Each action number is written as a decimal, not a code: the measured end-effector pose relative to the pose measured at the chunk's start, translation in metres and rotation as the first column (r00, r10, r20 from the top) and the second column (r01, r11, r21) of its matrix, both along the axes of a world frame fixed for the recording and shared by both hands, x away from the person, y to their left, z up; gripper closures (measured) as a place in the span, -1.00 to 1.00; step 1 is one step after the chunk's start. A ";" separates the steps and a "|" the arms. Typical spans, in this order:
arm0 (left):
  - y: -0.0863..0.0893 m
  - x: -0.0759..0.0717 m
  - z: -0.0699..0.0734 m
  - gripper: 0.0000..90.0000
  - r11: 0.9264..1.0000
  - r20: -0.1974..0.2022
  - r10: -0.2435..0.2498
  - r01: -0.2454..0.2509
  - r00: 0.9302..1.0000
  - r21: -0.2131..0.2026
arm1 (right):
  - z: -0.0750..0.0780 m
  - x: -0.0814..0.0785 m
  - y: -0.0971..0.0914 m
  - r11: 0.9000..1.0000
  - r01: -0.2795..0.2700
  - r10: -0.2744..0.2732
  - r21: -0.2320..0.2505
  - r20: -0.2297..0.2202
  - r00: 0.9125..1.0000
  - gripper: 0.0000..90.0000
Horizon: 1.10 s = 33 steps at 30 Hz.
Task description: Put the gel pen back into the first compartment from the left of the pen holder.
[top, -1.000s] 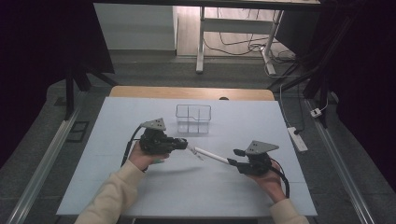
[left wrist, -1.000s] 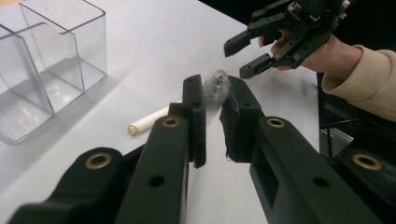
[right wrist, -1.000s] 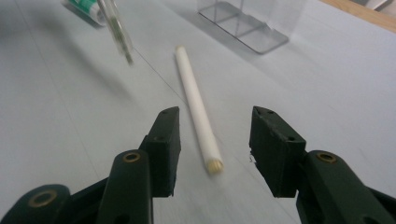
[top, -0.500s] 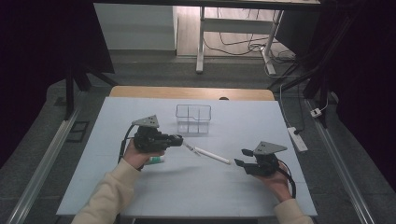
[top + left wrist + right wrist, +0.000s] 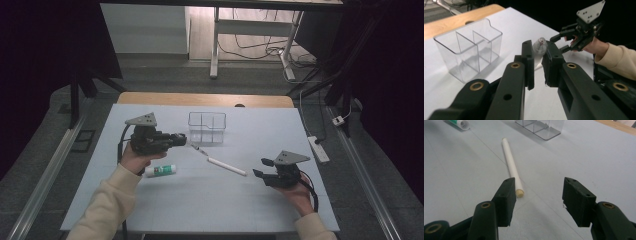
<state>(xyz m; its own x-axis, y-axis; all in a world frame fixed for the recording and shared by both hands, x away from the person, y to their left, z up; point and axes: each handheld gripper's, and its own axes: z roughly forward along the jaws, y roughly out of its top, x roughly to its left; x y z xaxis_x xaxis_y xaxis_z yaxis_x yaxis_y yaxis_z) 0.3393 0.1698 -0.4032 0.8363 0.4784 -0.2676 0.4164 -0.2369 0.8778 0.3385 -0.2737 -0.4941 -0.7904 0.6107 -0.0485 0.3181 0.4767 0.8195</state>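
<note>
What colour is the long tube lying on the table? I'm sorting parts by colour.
White, with a cream end plug; the tube shows best in the right gripper view.

A clear divided box (image 5: 207, 127) stands upright toward the far side of the pale blue counter (image 5: 150, 200). A glue stick (image 5: 160, 170) with a green label lies on its side nearer the front. A power strip (image 5: 318, 149) lies on the floor beside the counter.

Clear glossy plastic organizer (image 5: 207, 127)
</note>
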 end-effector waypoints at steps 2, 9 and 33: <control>0.001 0.002 0.005 0.78 1.000 0.004 0.005 -0.005 1.000 -0.001 | 0.001 0.000 -0.001 1.000 0.005 -0.005 0.002 0.001 1.000 -0.04; 0.004 0.009 0.016 0.78 1.000 0.010 0.016 -0.016 1.000 -0.007 | 0.000 0.001 0.000 1.000 0.006 -0.006 -0.001 -0.005 1.000 -0.05; 0.009 0.036 0.040 0.78 0.997 0.016 0.076 -0.076 0.997 0.013 | -0.003 0.002 0.002 1.000 0.005 -0.005 -0.015 -0.010 1.000 -0.08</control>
<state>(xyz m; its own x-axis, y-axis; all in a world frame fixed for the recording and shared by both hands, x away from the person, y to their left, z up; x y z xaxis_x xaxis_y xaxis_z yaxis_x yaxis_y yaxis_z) 0.3754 0.1785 -0.3637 0.8015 0.5443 -0.2476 0.4199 -0.2175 0.8811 0.3403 -0.2718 -0.4974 -0.7879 0.6138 -0.0496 0.3286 0.4871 0.8092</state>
